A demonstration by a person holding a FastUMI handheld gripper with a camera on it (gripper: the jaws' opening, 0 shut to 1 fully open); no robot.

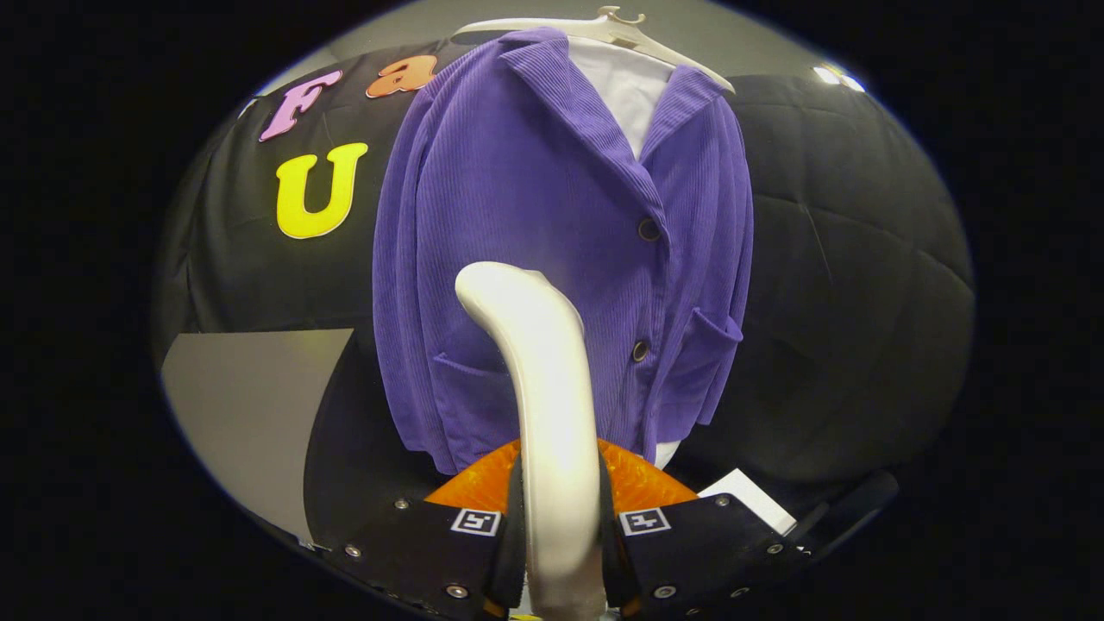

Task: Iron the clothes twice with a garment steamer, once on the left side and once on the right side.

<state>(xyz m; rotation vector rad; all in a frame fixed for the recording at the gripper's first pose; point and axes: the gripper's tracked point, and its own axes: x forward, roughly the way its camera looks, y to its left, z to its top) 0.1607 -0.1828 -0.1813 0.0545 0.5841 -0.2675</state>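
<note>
- The tongs pinch the white handle of the garment steamer, one finger pressed on each side of it, so the grip looks firm enough to steer by.
- The steamer's head curves forward and ends over the purple jacket, at the lower middle of the front panel, just left of the button line.
- The jacket hangs on a pale hanger over a white shirt, straight ahead of the fingers.
- To do the pass well, I judge the head should stay flat to the cloth and travel in one slow straight line down the chosen side, clear of the buttons and the pocket edges.
- Whether the head touches the fabric cannot be told; its face points away.
- An orange part sits behind the handle, mostly covered by the fingers; what it is stays unclear.
- No steam is visible.
</note>
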